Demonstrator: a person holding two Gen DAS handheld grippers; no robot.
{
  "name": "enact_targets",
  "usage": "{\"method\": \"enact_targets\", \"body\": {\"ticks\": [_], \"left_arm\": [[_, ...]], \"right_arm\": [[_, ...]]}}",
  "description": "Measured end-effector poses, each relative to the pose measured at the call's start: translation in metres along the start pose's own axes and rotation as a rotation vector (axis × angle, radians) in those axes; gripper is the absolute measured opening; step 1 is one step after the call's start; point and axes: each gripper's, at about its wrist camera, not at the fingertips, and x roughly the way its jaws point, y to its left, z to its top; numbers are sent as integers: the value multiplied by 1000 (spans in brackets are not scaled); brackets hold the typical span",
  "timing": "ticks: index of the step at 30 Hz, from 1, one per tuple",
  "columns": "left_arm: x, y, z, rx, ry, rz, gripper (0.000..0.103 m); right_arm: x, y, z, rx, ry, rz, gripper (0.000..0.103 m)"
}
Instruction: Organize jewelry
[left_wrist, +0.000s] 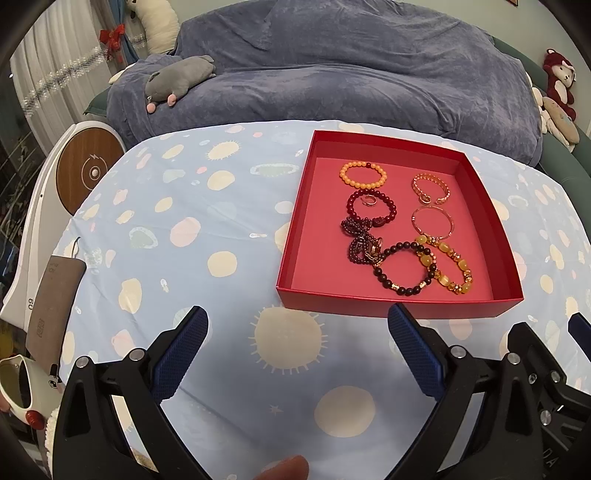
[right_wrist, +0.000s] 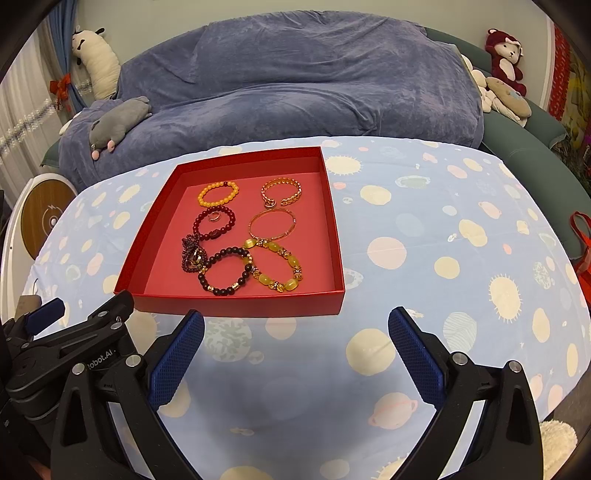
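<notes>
Bracelets lie together inside a shallow red box on the tabletop, which wears a pale blue cloth printed with planets. An orange bead bracelet sits at the far left of the box, a gold chain bracelet at the far right, a dark bead bracelet and a yellow stone bracelet nearest. Both tools hover just short of the box, empty: the left tool with fingers spread wide, the right tool likewise apart.
</notes>
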Motion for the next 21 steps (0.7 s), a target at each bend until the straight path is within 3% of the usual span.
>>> {"method": "enact_targets", "body": {"ticks": [21], "left_arm": [[-1, 2, 1, -9, -1, 5, 94]], "right_arm": [[0, 1, 0, -1, -2, 0, 96]]}}
